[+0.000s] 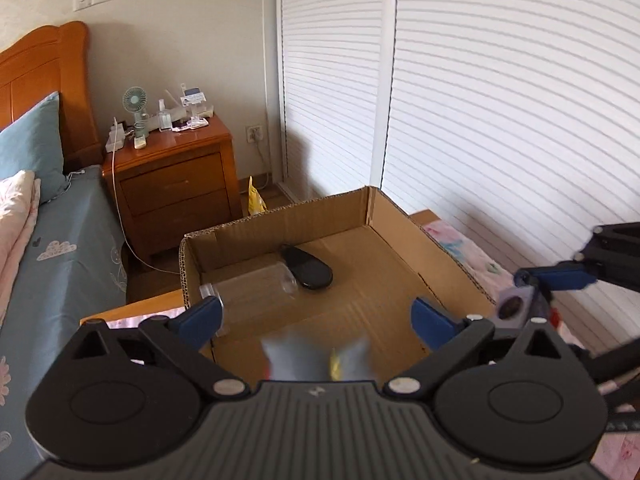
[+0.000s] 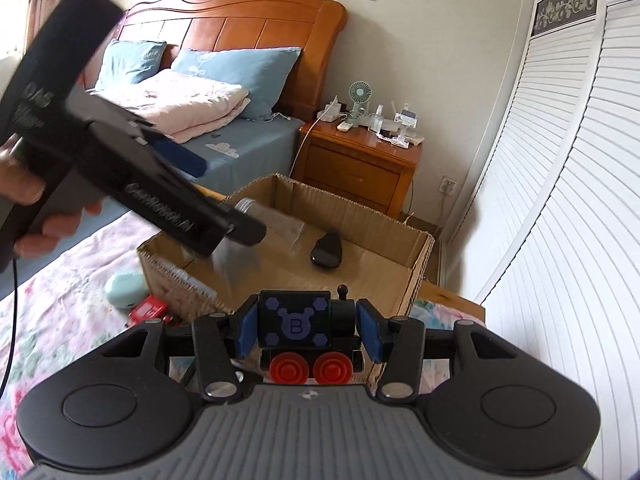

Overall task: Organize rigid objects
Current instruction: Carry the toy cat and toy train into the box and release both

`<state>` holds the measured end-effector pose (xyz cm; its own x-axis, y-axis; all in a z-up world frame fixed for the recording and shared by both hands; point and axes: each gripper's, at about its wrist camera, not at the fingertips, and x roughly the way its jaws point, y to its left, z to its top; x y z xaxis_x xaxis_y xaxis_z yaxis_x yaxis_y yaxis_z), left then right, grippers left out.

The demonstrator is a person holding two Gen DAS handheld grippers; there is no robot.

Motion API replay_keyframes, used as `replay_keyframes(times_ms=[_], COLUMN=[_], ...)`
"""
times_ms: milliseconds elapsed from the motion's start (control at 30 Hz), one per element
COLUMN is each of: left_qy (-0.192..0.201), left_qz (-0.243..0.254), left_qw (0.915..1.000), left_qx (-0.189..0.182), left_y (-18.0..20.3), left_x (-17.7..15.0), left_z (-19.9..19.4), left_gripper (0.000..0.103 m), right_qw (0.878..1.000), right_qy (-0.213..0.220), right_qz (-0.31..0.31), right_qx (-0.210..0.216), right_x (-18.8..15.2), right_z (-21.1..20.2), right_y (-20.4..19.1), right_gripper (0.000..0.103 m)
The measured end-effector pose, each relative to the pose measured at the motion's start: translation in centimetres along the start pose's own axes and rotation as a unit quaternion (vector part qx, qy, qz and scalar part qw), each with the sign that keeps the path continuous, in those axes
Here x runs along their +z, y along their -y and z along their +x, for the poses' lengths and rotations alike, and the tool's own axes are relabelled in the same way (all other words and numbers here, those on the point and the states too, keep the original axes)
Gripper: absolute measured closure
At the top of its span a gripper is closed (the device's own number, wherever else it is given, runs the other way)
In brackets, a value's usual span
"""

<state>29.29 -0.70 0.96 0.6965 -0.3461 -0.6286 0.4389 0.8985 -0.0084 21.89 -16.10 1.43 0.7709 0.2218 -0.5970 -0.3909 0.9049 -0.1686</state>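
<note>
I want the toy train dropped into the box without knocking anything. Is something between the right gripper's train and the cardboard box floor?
Yes, partly. The left gripper hangs open over the near-left part of the open cardboard box, left of the black toy train with red wheels held by the right gripper. The floor beside the black oval mouse looks unobstructed.

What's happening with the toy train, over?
Right gripper shut on toy train. Left gripper open above cardboard box. Nothing blocking the box.
</note>
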Motion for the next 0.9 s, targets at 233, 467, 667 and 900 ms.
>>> replay_keyframes(times_ms=[233, 467, 667, 900], left_qy=[-0.010, -0.031, -0.020, -0.007], left_qz=[-0.005, -0.008, -0.013, -0.011], left_qw=[0.9999, 0.9995, 0.9997, 0.9999], left_qx=[0.011, 0.008, 0.010, -0.002], left_y=[-0.3, 0.0, 0.6, 0.7], left_x=[-2.2, -5.6, -6.9, -7.2], left_z=[-2.1, -4.1, -5.6, -6.3], left_gripper=[0.002, 0.002, 0.002, 0.002], right_qw=[1.000, 0.999, 0.999, 0.997], right_qy=[-0.014, -0.026, -0.034, -0.036], right_qz=[0.018, 0.024, 0.028, 0.051], right_qx=[0.003, 0.002, 0.001, -0.039], right_x=[0.6, 1.8, 3.7, 5.1], right_z=[2.0, 3.7, 5.8, 8.2], right_y=[0.6, 0.6, 0.9, 2.0], right_gripper=[0.047, 0.047, 0.047, 0.032])
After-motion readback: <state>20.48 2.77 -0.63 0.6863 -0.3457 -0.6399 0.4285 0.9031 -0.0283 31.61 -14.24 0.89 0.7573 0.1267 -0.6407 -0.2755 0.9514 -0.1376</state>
